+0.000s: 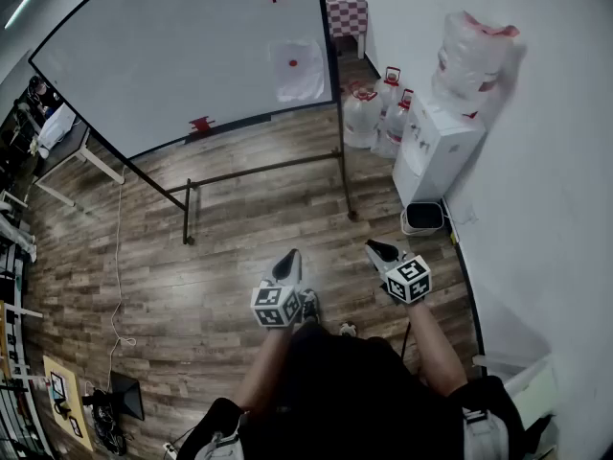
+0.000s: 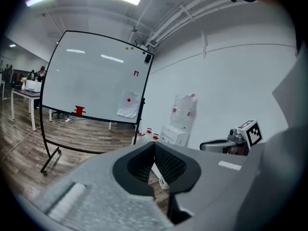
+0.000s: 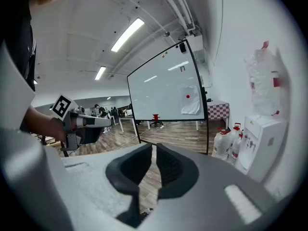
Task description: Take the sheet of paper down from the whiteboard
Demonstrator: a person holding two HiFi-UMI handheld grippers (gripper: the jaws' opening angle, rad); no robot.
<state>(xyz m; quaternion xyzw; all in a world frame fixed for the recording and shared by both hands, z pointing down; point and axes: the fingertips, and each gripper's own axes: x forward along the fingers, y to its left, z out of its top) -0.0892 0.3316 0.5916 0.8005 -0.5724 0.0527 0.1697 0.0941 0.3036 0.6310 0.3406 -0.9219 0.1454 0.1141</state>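
Note:
A white sheet of paper [image 1: 297,70] hangs on the right part of the whiteboard [image 1: 182,56], pinned by a red round magnet [image 1: 293,62]. It also shows in the left gripper view as the sheet [image 2: 129,105] and in the right gripper view as the sheet [image 3: 191,102]. Both grippers are held well short of the board, over the wooden floor. My left gripper [image 1: 289,264] is shut and empty, its tips [image 2: 154,146] meeting. My right gripper [image 1: 381,252] stands beside it with its jaws [image 3: 155,150] together and nothing between them.
A red object [image 1: 201,124] sits on the board's lower edge. The board's metal stand [image 1: 188,209] reaches forward over the floor. At the right wall stand a water dispenser [image 1: 436,147], several water jugs [image 1: 369,113] and a small bin [image 1: 422,217]. Desks [image 1: 57,151] lie left.

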